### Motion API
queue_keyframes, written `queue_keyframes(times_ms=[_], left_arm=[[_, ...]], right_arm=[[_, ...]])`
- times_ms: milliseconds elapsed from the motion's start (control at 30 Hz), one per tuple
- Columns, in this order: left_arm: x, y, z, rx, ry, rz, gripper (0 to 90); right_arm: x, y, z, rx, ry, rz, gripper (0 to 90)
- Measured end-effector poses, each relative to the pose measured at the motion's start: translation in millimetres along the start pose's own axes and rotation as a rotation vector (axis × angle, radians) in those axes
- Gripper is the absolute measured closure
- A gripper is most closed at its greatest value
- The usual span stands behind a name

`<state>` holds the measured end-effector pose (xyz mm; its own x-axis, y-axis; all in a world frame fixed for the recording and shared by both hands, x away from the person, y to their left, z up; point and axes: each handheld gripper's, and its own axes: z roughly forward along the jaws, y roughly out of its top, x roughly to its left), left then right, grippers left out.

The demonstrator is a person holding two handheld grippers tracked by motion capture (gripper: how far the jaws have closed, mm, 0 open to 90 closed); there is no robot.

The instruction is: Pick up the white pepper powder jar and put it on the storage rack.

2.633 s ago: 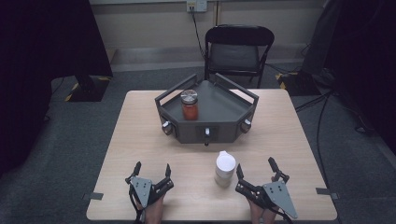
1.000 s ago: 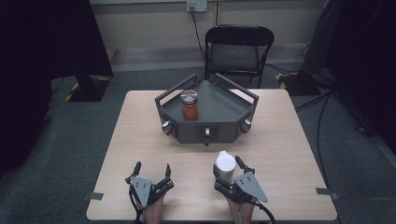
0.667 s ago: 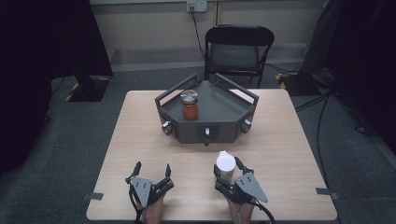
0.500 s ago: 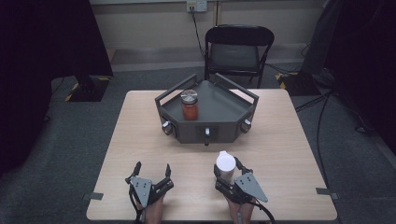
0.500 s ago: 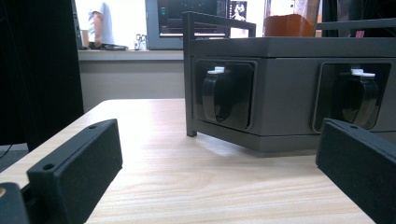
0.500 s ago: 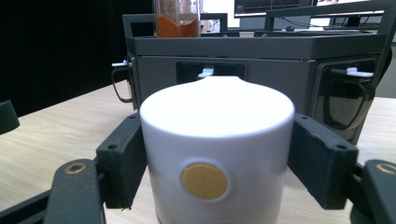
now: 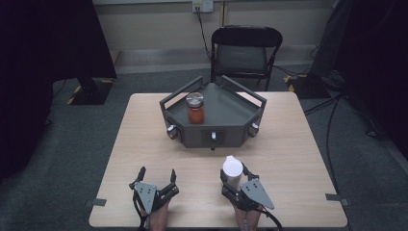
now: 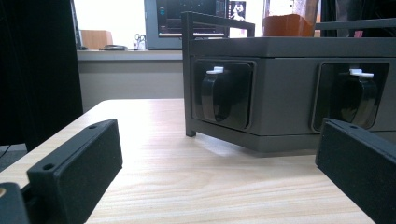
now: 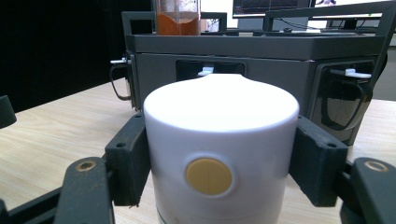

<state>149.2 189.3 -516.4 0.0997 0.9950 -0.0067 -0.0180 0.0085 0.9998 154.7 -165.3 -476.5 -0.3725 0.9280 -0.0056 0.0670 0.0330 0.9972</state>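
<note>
Right tongs (image 7: pixel 233 179) just closed, pinching the white canister (image 7: pixel 232 169) near the table's (image 7: pixel 288 144) front edge; left tongs (image 7: pixel 156 177) spread.

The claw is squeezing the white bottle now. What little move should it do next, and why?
Probably a small lift straight up. The right claw has just been closing, and its pads now press both sides of the white bottle, which stands on the table in front of the grey tray. The left claw rests open, apart from it. Lifting first would test the grip before carrying.

Jar (image 7: pixel 195 108) on tray (image 7: pixel 226 103) mid-table (image 7: pixel 139 125); bottle (image 7: pixel 232 172) before tray, chair (image 7: pixel 246 48) behind table.
</note>
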Motion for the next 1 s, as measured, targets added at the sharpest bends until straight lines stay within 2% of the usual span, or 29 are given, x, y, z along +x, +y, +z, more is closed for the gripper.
queue_keyframes(times_ms=[267, 433, 567, 800, 1000], left_arm=[[0.0, 0.0, 0.0, 0.000, 0.000, 0.000, 0.1], [0.0, 0.0, 0.0, 0.000, 0.000, 0.000, 0.2], [-0.1, 0.0, 0.0, 0.000, 0.000, 0.000, 0.2], [0.0, 0.1, 0.1, 0.000, 0.000, 0.000, 0.5], [0.0, 0.1, 0.0, 0.000, 0.000, 0.000, 0.5]], right_arm=[[-1.3, 3.0, 0.1, 0.010, 0.003, 0.004, 30.1], [-4.6, 5.0, 0.0, 0.016, 0.007, 0.030, 30.1], [-5.8, 6.6, -1.4, 0.016, 0.009, 0.025, 30.2], [-12.5, 15.0, -0.2, 0.036, 0.020, 0.043, 30.2], [-18.2, 24.8, 2.0, 0.047, 0.042, 0.032, 30.2]])
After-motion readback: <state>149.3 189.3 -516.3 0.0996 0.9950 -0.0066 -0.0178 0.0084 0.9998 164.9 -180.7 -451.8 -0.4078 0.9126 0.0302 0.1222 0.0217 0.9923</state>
